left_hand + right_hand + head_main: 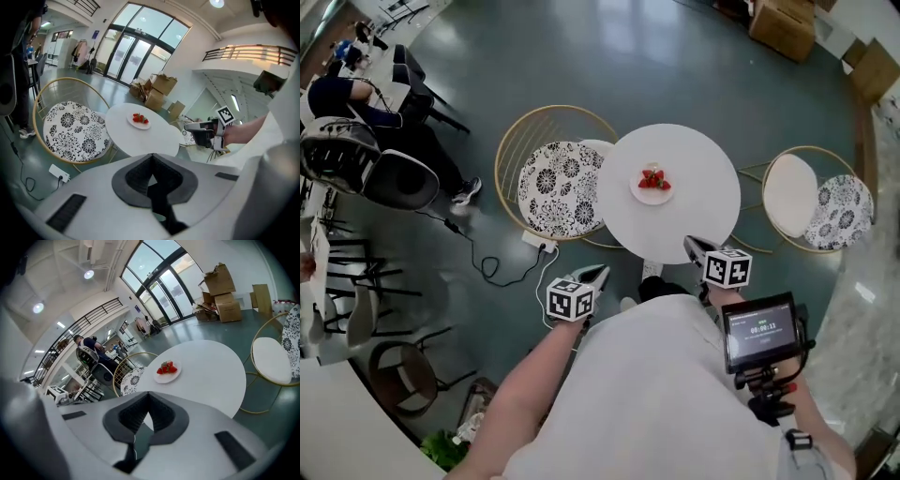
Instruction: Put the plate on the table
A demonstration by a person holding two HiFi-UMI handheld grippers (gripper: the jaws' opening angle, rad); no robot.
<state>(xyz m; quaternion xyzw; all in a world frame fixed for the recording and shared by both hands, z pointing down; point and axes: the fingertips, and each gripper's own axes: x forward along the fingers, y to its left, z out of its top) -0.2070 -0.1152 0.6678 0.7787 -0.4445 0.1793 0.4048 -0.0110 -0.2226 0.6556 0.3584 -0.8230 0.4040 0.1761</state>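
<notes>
Plate (652, 186) sits on the round white table (698, 211), a little far of centre, flat and clear of every edge. By the look of it the placing is done.

Left gripper (595, 274) and right gripper (692, 246) hang at the near side by the person's body, right one just over the near rim. In each gripper view the jaws are pressed together with nothing between them.

What's left, I judge, is to stay clear: hold both grippers off the tabletop, no knock to the rim or pedestal, since a jolt could slide the plate.

The plate itself is small, white, shallow and round, with a little heap of red strawberries (654, 177) piled at its middle. A patterned-cushion chair (553, 183) stands left of the table.
</notes>
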